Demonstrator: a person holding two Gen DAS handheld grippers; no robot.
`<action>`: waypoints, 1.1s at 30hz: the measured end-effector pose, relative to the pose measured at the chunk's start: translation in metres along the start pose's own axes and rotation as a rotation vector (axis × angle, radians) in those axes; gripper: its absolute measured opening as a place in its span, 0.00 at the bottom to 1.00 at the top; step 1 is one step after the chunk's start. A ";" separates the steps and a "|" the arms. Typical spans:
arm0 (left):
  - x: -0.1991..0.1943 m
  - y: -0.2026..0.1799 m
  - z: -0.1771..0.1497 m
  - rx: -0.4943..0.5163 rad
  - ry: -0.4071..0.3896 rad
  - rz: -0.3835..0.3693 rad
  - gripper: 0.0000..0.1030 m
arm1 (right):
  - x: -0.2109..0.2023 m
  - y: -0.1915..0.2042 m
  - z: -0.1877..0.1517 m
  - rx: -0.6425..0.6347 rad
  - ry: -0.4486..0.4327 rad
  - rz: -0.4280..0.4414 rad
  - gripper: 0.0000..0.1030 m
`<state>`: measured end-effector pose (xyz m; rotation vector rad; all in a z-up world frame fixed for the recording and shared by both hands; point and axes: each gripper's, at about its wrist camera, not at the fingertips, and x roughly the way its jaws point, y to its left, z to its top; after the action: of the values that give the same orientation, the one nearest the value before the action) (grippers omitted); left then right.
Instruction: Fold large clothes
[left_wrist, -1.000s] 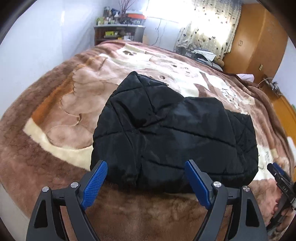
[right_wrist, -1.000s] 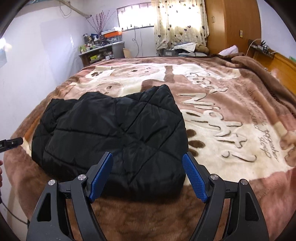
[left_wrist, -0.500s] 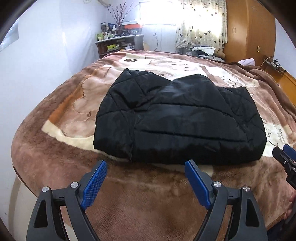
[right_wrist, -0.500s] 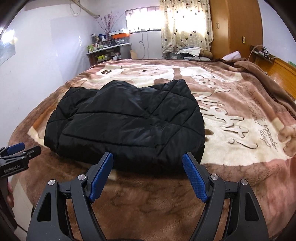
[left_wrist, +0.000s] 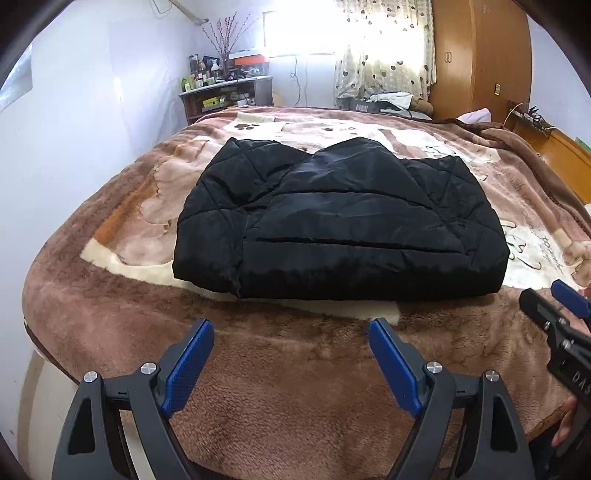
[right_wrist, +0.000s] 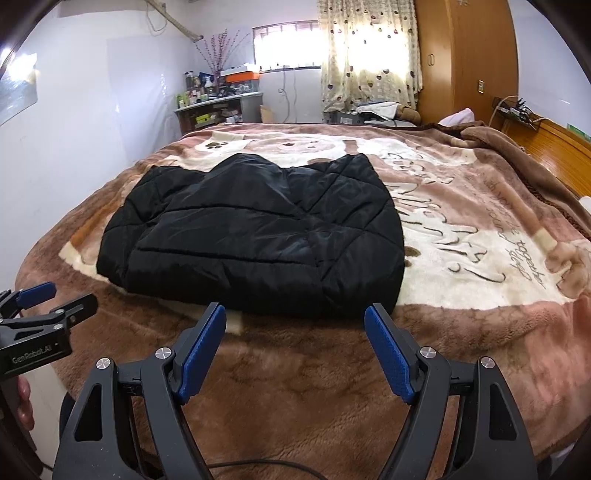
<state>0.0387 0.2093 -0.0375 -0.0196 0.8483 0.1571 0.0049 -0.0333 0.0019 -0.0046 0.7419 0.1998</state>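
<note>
- Black quilted jacket (left_wrist: 340, 225), folded, lies on brown plush blanket (left_wrist: 295, 369) covering the bed.
- Left gripper (left_wrist: 291, 354) spread, holding nothing, short of jacket's near edge.
- Right gripper (right_wrist: 295, 339) spread, likewise clear.
- Cluttered shelf (right_wrist: 218, 107), curtain (right_wrist: 369, 55), wardrobe (right_wrist: 465, 59) beyond.

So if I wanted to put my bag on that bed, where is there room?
The printed blanket lies bare to the right of the folded black jacket, across the lettering. A brown strip is also free between the jacket's near edge and the open left tongs and right tongs. The far shelf is crowded.
</note>
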 end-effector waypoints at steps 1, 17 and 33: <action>-0.002 -0.001 -0.001 0.001 -0.003 0.000 0.83 | -0.002 0.002 -0.001 -0.003 -0.006 0.008 0.75; -0.010 -0.009 -0.005 0.015 -0.012 0.028 0.91 | -0.013 0.015 -0.005 -0.003 -0.023 0.020 0.75; -0.013 -0.014 -0.008 0.020 -0.028 0.025 0.91 | -0.015 0.016 -0.005 0.009 -0.026 0.017 0.75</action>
<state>0.0266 0.1926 -0.0335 0.0116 0.8225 0.1724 -0.0118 -0.0210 0.0093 0.0127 0.7172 0.2129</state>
